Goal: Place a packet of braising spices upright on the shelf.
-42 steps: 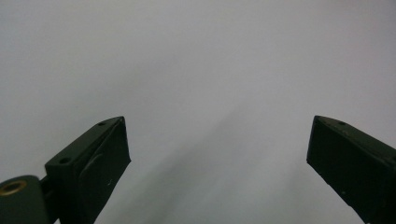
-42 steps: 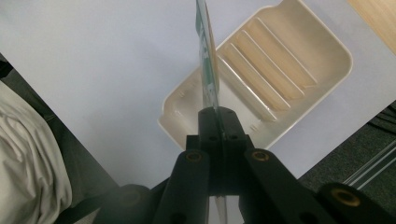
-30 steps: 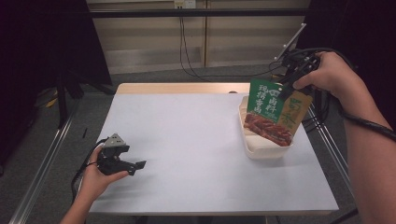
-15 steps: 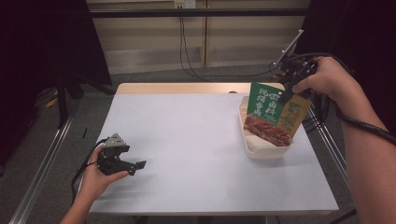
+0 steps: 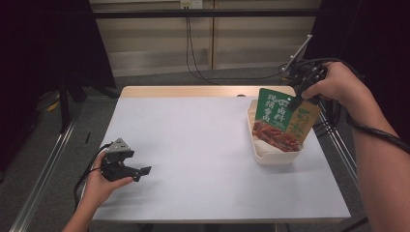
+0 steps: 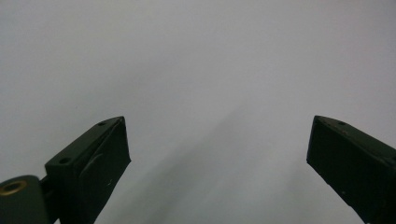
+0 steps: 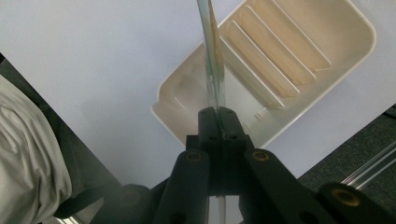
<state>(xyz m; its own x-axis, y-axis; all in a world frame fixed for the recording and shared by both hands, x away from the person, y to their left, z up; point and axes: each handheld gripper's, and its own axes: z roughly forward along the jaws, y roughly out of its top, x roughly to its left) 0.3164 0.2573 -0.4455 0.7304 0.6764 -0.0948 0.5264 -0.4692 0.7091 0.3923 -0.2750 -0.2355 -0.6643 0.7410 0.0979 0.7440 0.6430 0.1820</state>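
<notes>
We have the right gripper (image 5: pixel 296 100) pinching the top edge of the green sauce packet (image 5: pixel 281 122), which hangs long-axis down over the white tray (image 5: pixel 270 155), while our left gripper (image 5: pixel 138 170) rests spread, well apart on the table (image 5: pixel 193 145).

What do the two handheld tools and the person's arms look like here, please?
Both tools are black. The left tool carries a grey three-cornered plate on top, and a black cable loops back from it. In the left gripper view its two jaws are blocky black pads with small screw holes. The right tool trails a bundle of black cables along the forearm. Both forearms are bare, without sleeves.
</notes>
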